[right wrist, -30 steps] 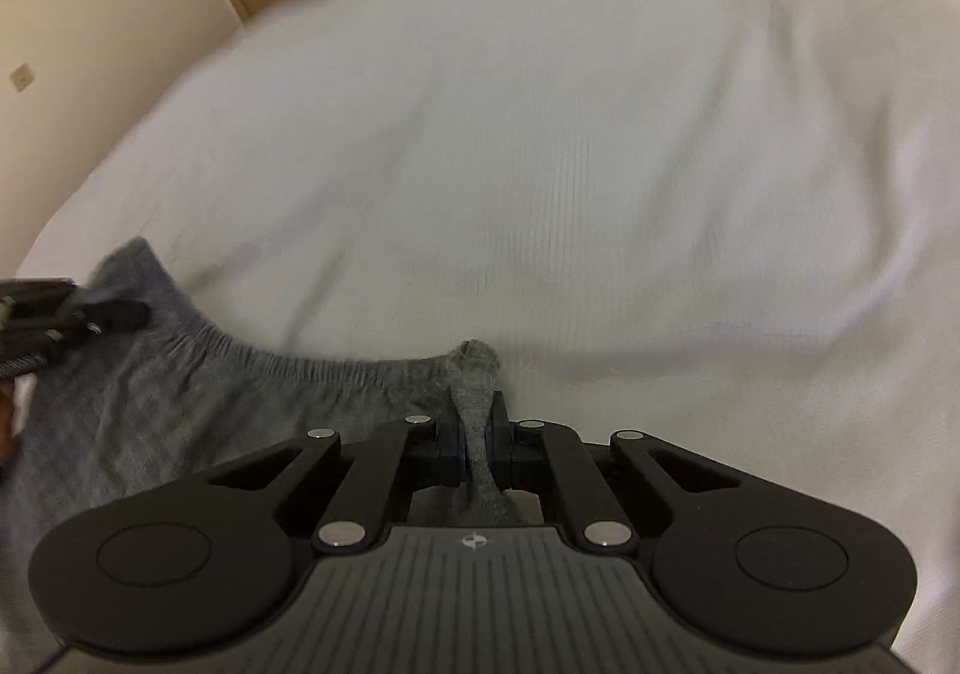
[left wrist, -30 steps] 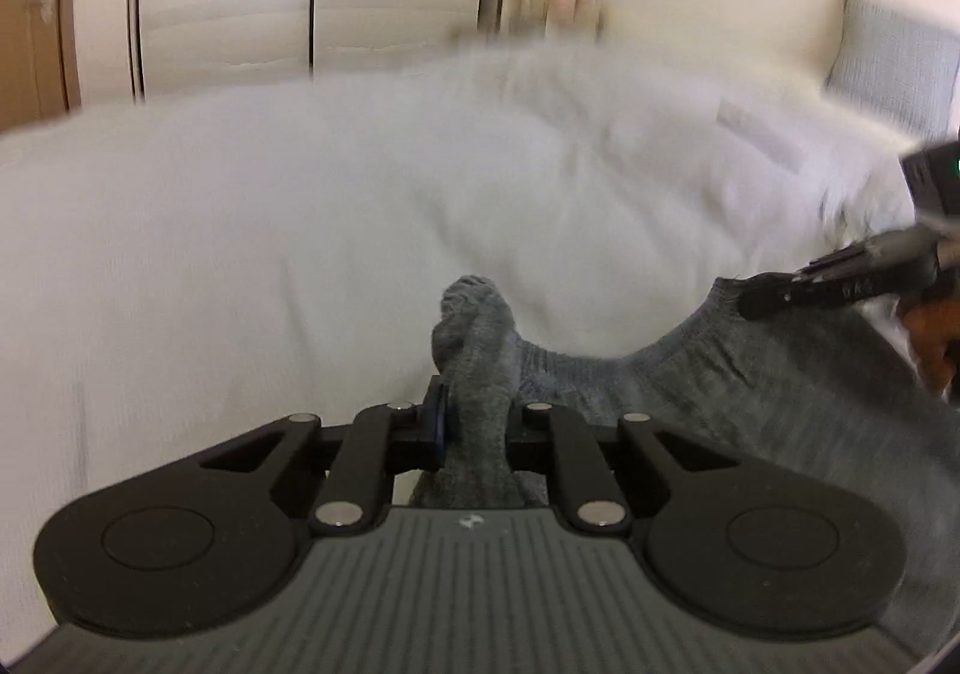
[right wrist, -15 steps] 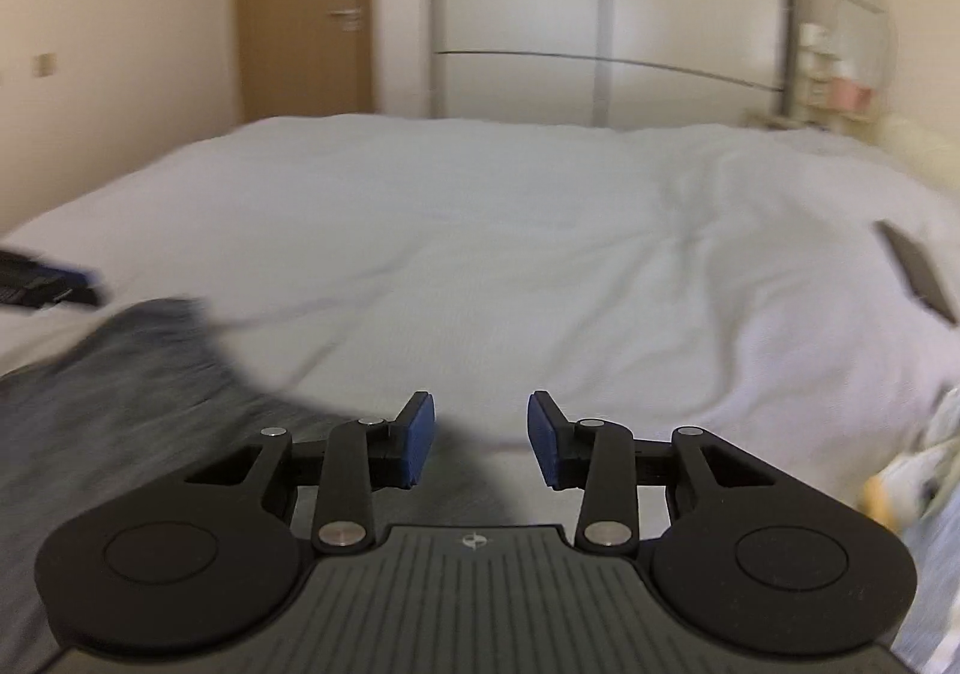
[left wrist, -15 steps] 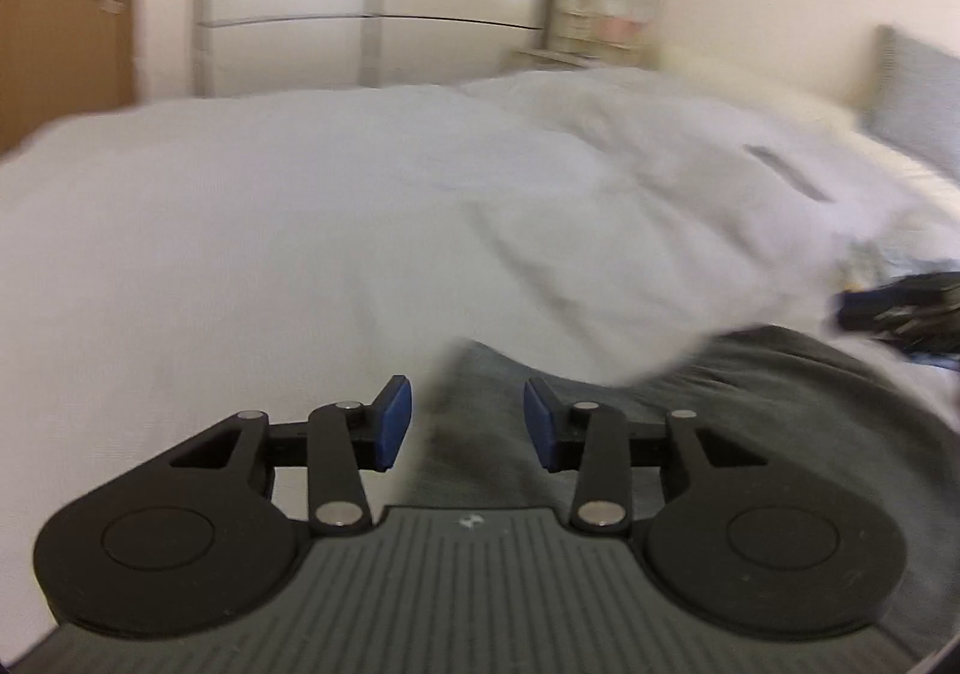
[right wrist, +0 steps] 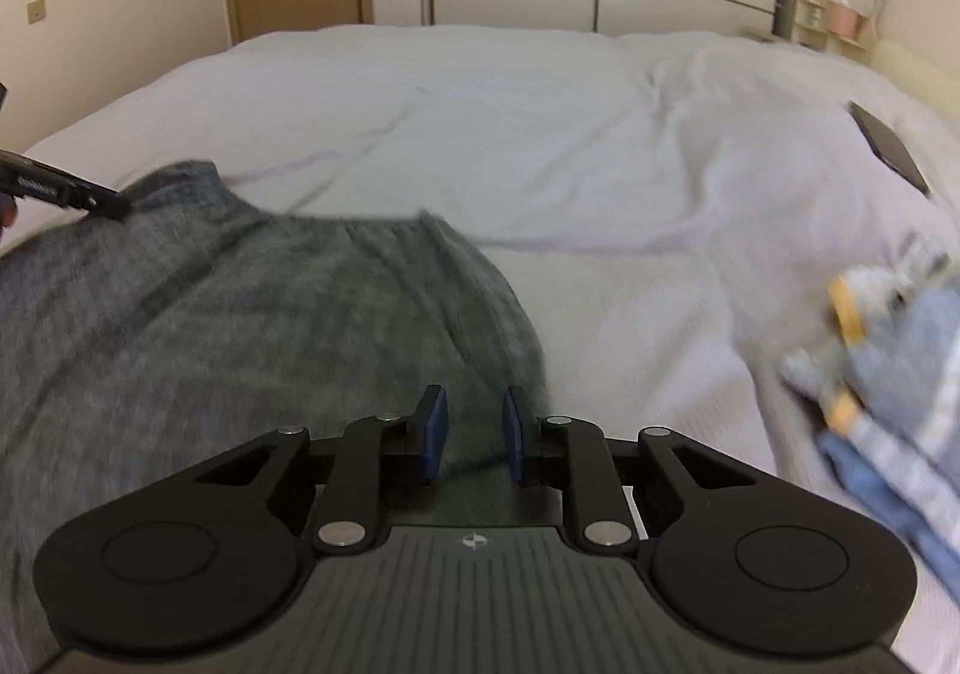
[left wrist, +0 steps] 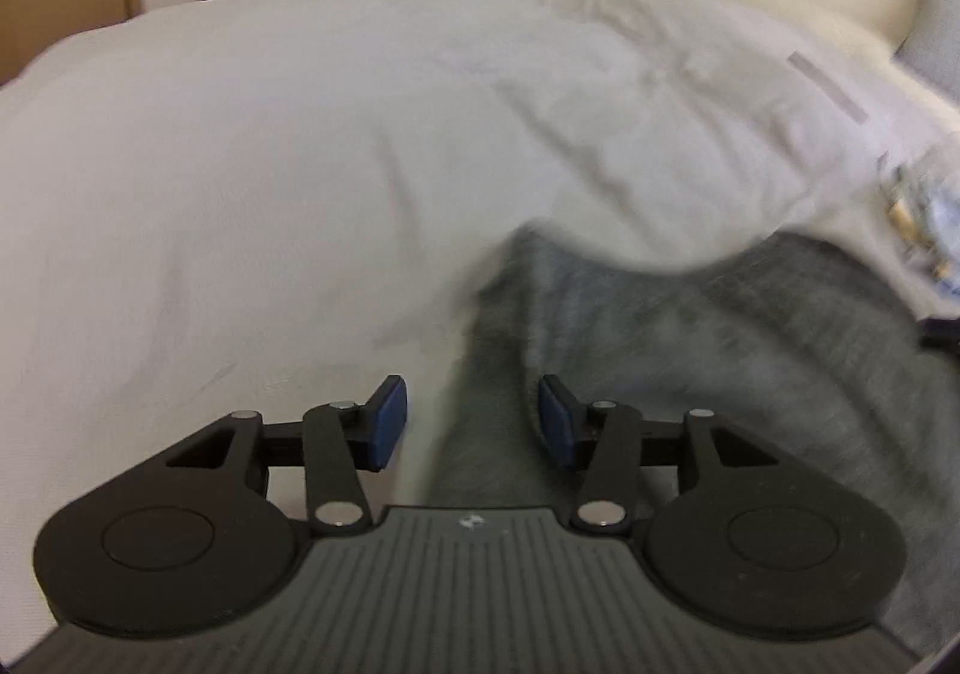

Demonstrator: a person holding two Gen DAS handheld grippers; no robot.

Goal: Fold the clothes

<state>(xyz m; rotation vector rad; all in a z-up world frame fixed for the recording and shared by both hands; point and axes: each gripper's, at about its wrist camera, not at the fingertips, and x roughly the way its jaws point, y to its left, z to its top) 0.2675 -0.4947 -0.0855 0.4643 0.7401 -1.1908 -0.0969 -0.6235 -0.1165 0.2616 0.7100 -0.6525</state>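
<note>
Grey garment [right wrist: 252,326] lies spread on the white bed [right wrist: 480,122], so I'd smooth its waistband before regripping with my left hand-held gripper [left wrist: 471,422] and right hand-held gripper [right wrist: 469,431], both parted and empty.

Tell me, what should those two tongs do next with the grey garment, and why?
Probably lower both and pinch an edge again to begin a fold. The left tongs and right tongs are open and hold nothing, while the grey garment lies spread on the white bed.
</note>
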